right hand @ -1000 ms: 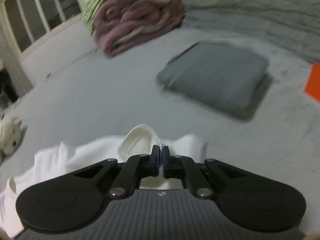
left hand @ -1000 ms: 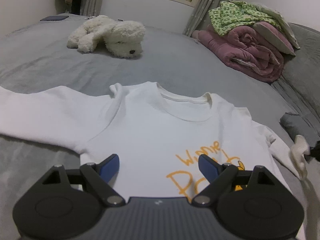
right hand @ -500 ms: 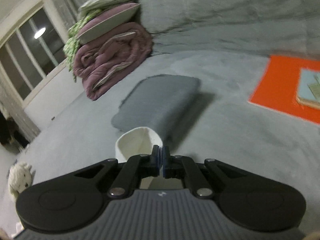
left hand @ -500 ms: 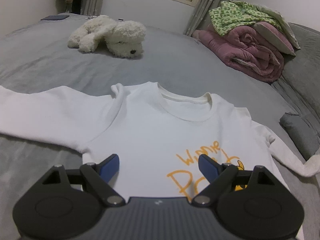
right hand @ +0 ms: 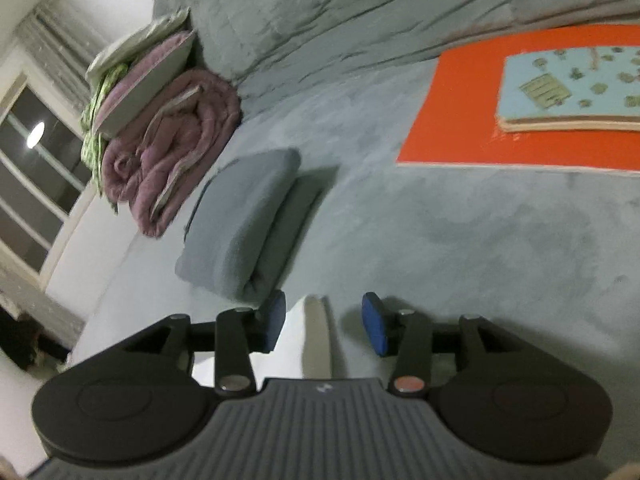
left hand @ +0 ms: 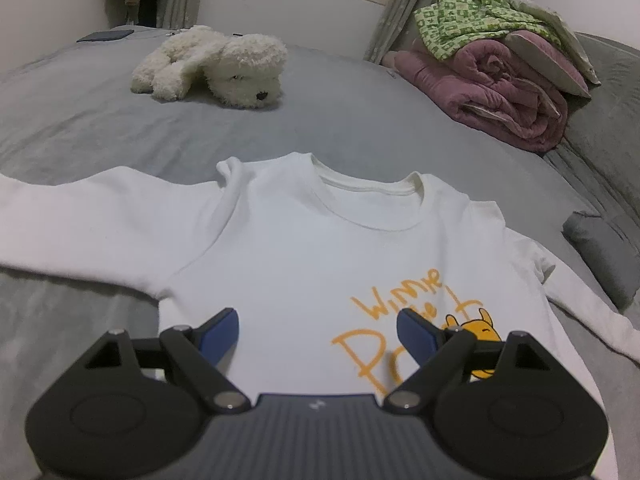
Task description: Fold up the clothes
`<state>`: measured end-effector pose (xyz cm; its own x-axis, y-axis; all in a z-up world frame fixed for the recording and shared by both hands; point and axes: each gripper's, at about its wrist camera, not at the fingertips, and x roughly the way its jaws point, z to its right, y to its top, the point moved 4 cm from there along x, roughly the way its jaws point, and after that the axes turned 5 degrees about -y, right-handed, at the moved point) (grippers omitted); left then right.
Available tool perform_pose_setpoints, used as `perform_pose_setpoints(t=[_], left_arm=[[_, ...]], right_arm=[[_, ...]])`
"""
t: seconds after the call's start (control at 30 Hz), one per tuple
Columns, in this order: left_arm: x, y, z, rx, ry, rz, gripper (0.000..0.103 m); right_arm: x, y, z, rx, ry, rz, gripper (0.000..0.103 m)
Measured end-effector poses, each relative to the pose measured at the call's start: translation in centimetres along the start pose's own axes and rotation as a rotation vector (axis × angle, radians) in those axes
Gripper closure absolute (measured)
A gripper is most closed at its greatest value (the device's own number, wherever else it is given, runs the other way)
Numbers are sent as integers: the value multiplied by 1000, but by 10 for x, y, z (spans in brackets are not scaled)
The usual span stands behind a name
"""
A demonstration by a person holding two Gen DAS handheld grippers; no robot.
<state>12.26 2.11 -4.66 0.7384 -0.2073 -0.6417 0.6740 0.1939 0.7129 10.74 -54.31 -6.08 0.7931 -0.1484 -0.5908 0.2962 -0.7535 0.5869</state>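
Hovering with fingers spread wide, the left gripper point(left hand: 318, 334) is waiting over the white long-sleeved cotton sweatshirt with orange lettering point(left hand: 312, 248), lying flat on the grey bed point(left hand: 320, 120). The right gripper point(right hand: 324, 326), fingers just parting, is releasing the sleeve cuff point(right hand: 308, 336), laying it outstretched for folding.

The left wrist camera is looking low across the grey bed point(left hand: 320, 120) toward the far window edge; the right one is sitting close, rolled, facing the headboard side. Both are catching the rolled mauve quilt point(left hand: 500, 92) point(right hand: 168, 160).
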Motion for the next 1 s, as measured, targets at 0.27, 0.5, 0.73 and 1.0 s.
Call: perform_pose_setpoints(t=[0.27, 0.5, 0.73, 1.0], left_arm=[[4, -5, 6, 52, 16, 7, 16], [7, -8, 11, 110, 34, 7, 16], [10, -10, 12, 135, 45, 8, 16], [10, -9, 10, 144, 43, 17, 16]], right_arm=[[25, -22, -61, -456, -130, 57, 98], [37, 4, -80, -674, -231, 190, 99], [78, 0, -63, -730, -301, 142, 99], [70, 2, -66, -700, -314, 132, 62]])
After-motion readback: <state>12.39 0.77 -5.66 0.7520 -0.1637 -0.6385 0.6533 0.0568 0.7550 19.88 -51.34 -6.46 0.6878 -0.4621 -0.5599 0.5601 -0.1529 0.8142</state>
